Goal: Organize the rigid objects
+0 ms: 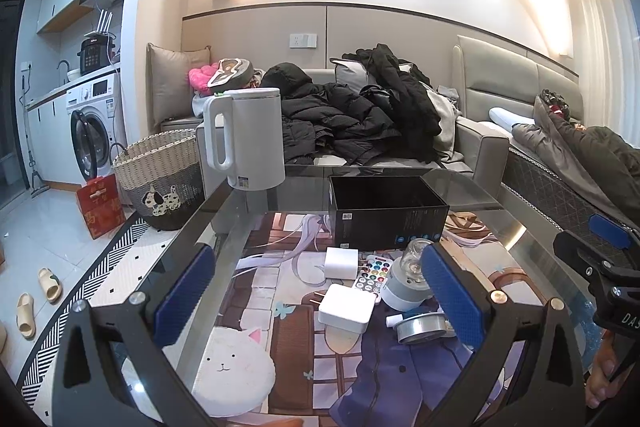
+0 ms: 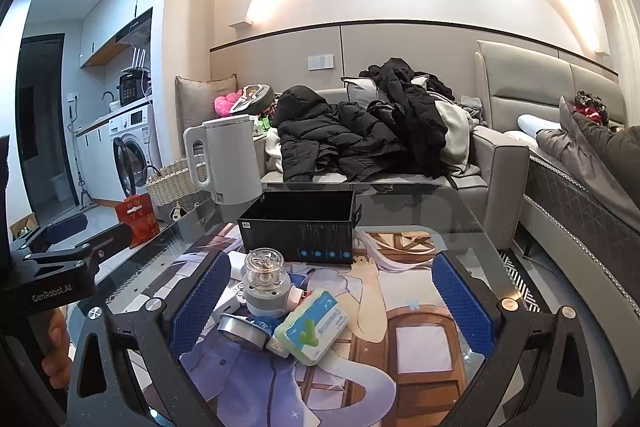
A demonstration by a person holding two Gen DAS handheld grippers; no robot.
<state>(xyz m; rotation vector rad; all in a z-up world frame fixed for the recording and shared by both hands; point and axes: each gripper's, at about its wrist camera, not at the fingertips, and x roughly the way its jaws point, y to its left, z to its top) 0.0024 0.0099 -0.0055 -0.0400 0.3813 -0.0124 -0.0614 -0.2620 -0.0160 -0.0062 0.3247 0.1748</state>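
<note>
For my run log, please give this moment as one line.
left gripper: open, empty | right gripper: open, empty | black box: empty | small items: loose on glass table

We are looking at a small home: sofa point(image 1: 472, 147) piled with coats point(image 1: 360, 115), washing machine point(image 1: 94, 131), bed point(image 1: 568, 163), kettle point(image 1: 248, 135).

Sofa point(image 1: 476, 143) w/ black coats point(image 1: 352, 119); basket point(image 1: 160, 179), washer point(image 1: 94, 131) left.

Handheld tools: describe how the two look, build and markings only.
Both are alike: the left tool and right tool have black angular frames, silver bolt heads and blue textured pads on the fingers. The left tool's body reads "GenRobot.AI" in white in the right wrist view. No cables or sleeves show.
</note>
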